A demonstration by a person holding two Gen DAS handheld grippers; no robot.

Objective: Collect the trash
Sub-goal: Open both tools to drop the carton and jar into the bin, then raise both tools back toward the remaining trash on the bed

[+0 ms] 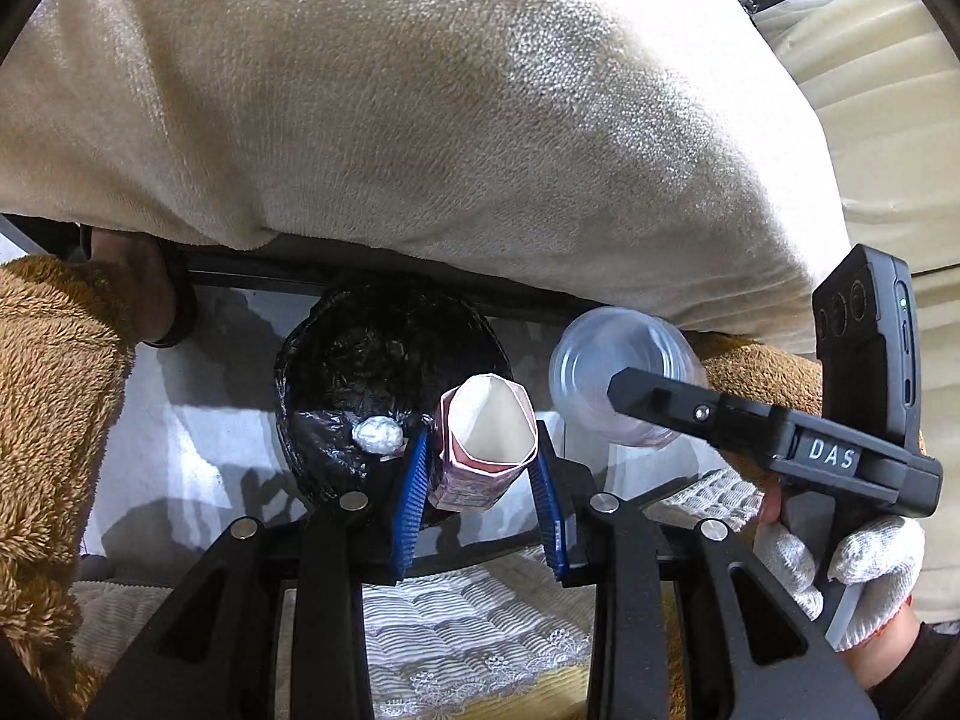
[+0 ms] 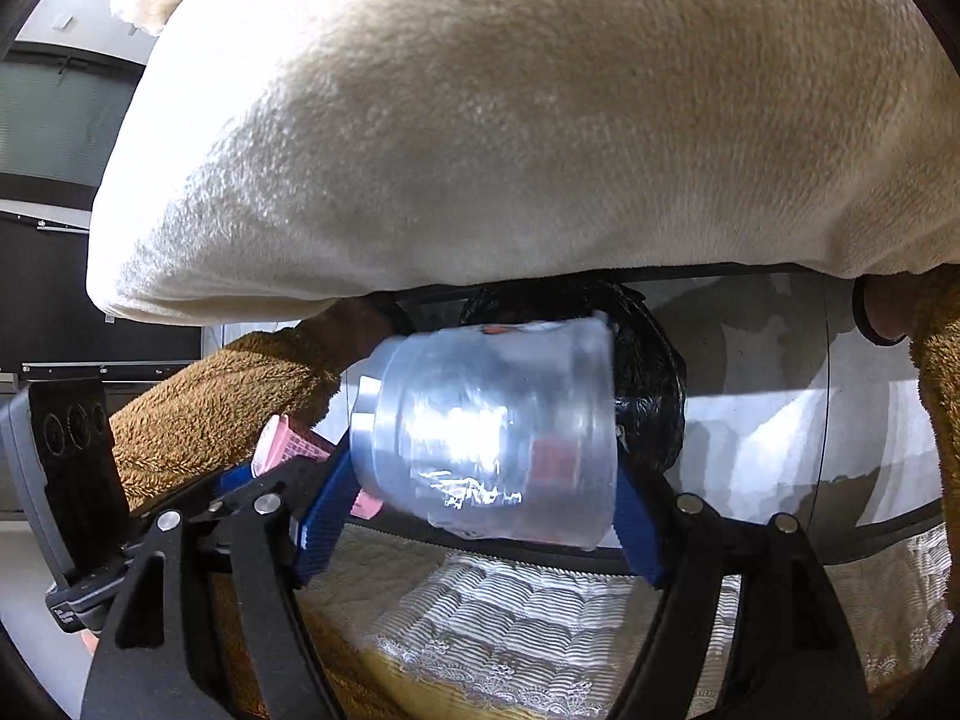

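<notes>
My left gripper (image 1: 483, 456) is shut on a pink and white carton (image 1: 486, 438), open end toward the camera, held at the rim of a bin lined with a black bag (image 1: 366, 360). A crumpled white paper ball (image 1: 378, 435) lies inside the bag. My right gripper (image 2: 489, 468) is shut on a clear plastic cup (image 2: 492, 432), held on its side just in front of the black bag (image 2: 651, 402). The cup (image 1: 618, 372) and right gripper also show in the left wrist view, to the right of the carton. The carton (image 2: 294, 450) shows at left in the right wrist view.
A large cream plush cushion (image 1: 420, 108) hangs over the bin from above. Brown fuzzy fabric (image 1: 54, 396) lies at both sides. A glass tabletop (image 2: 780, 420) carries the bin. A white quilted cloth with lace edge (image 1: 468, 630) lies below.
</notes>
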